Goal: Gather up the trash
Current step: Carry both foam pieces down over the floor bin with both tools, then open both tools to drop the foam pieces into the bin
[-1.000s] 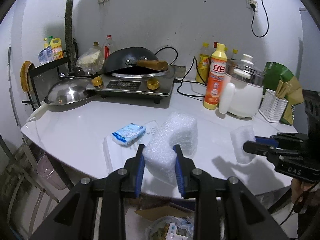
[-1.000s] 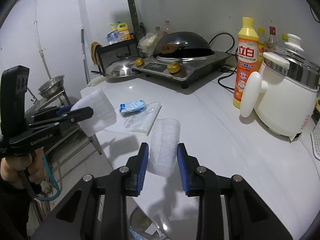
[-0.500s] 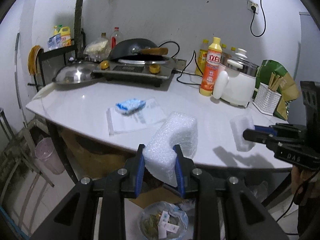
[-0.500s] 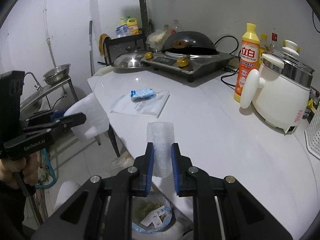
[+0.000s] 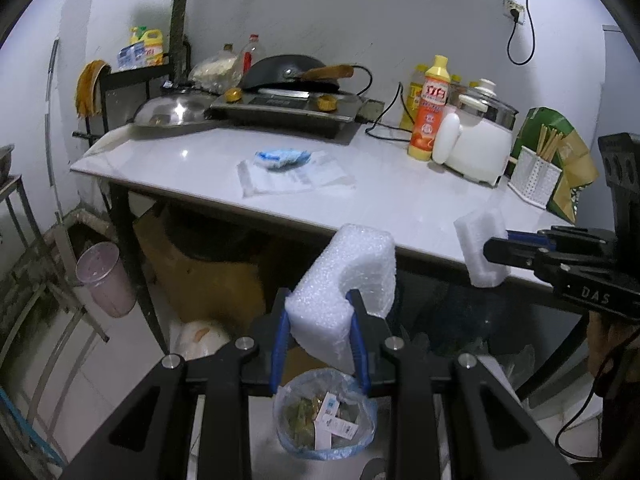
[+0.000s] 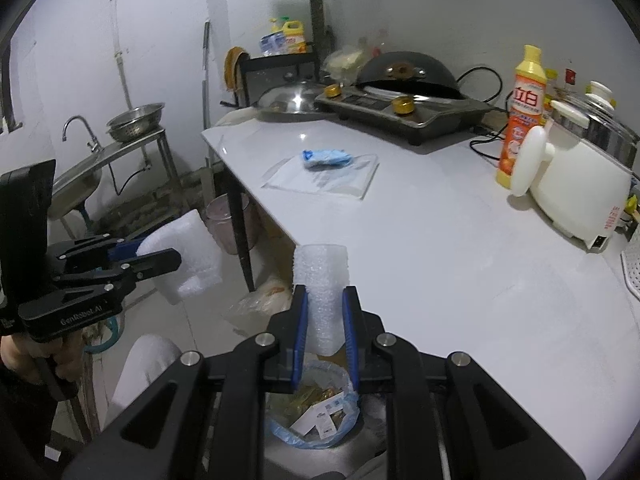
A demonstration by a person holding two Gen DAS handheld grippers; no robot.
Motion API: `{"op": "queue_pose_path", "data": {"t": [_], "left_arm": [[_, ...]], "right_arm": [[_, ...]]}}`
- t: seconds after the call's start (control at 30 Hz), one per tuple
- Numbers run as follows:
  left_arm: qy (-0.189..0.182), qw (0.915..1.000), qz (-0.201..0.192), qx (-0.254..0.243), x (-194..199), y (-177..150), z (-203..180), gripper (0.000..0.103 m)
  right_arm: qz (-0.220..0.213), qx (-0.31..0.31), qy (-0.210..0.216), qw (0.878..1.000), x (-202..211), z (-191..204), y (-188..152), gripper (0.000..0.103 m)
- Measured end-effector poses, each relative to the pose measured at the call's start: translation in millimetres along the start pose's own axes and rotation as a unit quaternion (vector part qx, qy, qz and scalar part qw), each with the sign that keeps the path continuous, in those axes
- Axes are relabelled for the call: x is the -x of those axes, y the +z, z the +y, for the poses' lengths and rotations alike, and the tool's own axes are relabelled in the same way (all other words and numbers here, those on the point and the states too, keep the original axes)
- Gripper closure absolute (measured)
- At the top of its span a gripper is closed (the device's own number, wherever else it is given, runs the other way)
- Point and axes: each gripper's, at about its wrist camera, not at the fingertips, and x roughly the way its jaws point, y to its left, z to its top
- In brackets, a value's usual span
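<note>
Foam chunks now off the table (image 5: 404, 208), carried out past its near edge since a second ago; trash bin (image 5: 325, 420) newly in sight below. Left gripper (image 5: 320, 336) clamped on bulky foam block (image 5: 348, 276), block jutting toward 1 o'clock. Right gripper (image 6: 325, 320) clamped on slim foam piece (image 6: 322, 280), upright at 12 o'clock. Bin at 6 o'clock under both, open floor around it. Blue packet (image 5: 282, 158) and clear bag (image 5: 292, 178) lying mid-table.
</note>
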Motion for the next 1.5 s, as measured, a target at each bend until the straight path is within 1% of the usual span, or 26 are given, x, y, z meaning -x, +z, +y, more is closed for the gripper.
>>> {"op": "queue_pose_path", "data": {"t": [0.27,0.5,0.77,0.97,1.13,1.3,1.5], "left_arm": [[0.011,0.9997,0.019,0.011,-14.2,-29.5,12.4,0.077],[0.014,0.9983,0.052,0.021,-42.0,-51.6,21.1,0.077],[0.019,0.9956,0.087,0.028,-69.3,-67.0,24.2,0.077],[0.014,0.9929,0.114,0.031,-95.0,-81.9,22.9,0.077],[0.003,0.9869,0.153,0.051,-126.1,-102.3,24.3,0.077],[-0.005,0.9815,0.183,0.055,-153.1,-120.2,20.5,0.076],[-0.005,0.9732,0.222,0.06,-187.3,-137.6,13.3,0.076]], "right_arm": [[0.03,0.021,0.015,0.999,-21.8,27.9,-19.9,0.088],[0.056,0.034,0.027,0.997,-46.0,45.1,-36.8,0.088],[0.086,0.034,0.038,0.995,-77.4,45.3,-56.1,0.088],[0.108,0.03,0.044,0.993,-96.7,39.4,-70.1,0.088],[0.129,0.019,0.047,0.99,-113.4,33.1,-85.0,0.088],[0.152,0.011,0.05,0.987,-136.1,28.2,-98.5,0.088],[0.178,-0.011,0.051,0.983,-163.4,12.4,-117.2,0.088]]}}
